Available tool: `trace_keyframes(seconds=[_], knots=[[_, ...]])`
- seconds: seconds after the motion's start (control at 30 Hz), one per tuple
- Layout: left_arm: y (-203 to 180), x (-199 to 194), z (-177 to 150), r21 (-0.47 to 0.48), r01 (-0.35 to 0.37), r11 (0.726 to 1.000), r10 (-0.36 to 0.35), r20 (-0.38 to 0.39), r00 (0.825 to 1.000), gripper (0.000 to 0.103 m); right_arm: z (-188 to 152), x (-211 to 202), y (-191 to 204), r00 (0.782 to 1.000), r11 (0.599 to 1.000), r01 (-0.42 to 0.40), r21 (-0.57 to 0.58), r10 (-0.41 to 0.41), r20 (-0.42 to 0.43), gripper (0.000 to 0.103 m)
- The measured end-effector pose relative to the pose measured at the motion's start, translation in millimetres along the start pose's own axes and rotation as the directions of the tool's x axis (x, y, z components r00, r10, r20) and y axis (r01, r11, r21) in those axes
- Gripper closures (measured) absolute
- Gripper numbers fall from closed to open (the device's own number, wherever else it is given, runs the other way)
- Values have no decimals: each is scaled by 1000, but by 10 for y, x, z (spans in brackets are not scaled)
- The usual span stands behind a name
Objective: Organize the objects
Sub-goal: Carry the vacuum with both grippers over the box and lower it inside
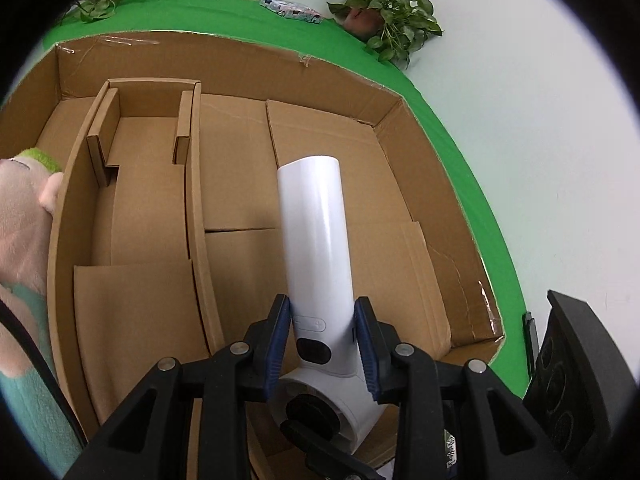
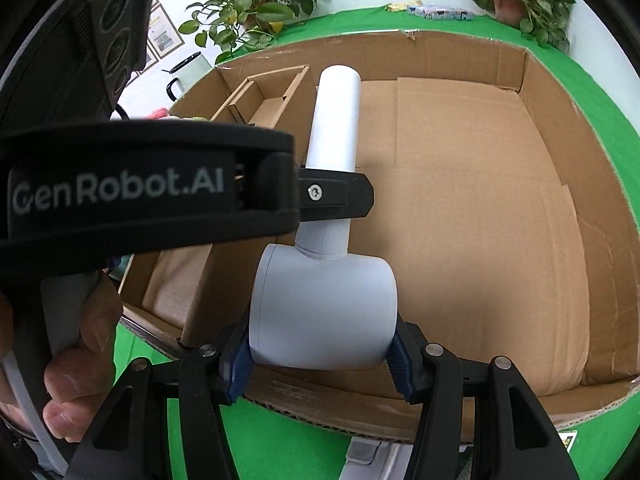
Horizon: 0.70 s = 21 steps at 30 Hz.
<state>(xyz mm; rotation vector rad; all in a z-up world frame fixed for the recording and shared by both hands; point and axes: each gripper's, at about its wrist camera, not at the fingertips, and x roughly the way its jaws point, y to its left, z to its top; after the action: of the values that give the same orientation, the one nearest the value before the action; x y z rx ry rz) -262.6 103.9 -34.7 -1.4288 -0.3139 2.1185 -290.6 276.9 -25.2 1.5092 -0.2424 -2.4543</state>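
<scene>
Your left tongs [image 1: 323, 340] grip the handle of the white fan [image 1: 312, 232]; your right tongs [image 2: 322, 350] grip its round head, above the cardboard box [image 2: 560, 152].

A large cardboard box [image 1: 420, 184] sits on the desk [image 1: 472, 168]. A smaller open box [image 1: 148, 184] stands inside at its left, a plush toy [image 1: 24, 216] left of that. Potted plants [image 1: 384, 16] stand behind.
</scene>
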Motion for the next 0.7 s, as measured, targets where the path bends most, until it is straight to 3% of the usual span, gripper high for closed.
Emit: trace_keyframes(seconds=[0.27,0.47,0.7], knots=[[56,-87,25,-36,1,999,-1,0,1000,72,75,48,14,997,998,-60,12,61,-49,45],[4,-252,5,-2,-4,1000,4,29,1000,71,104,8,10,989,991,-134,9,135,-61,39],[-14,-653,-97,49,-52,997,45,132,990,71,234,-167,-295,977,973,-209,97,211,-17,39]])
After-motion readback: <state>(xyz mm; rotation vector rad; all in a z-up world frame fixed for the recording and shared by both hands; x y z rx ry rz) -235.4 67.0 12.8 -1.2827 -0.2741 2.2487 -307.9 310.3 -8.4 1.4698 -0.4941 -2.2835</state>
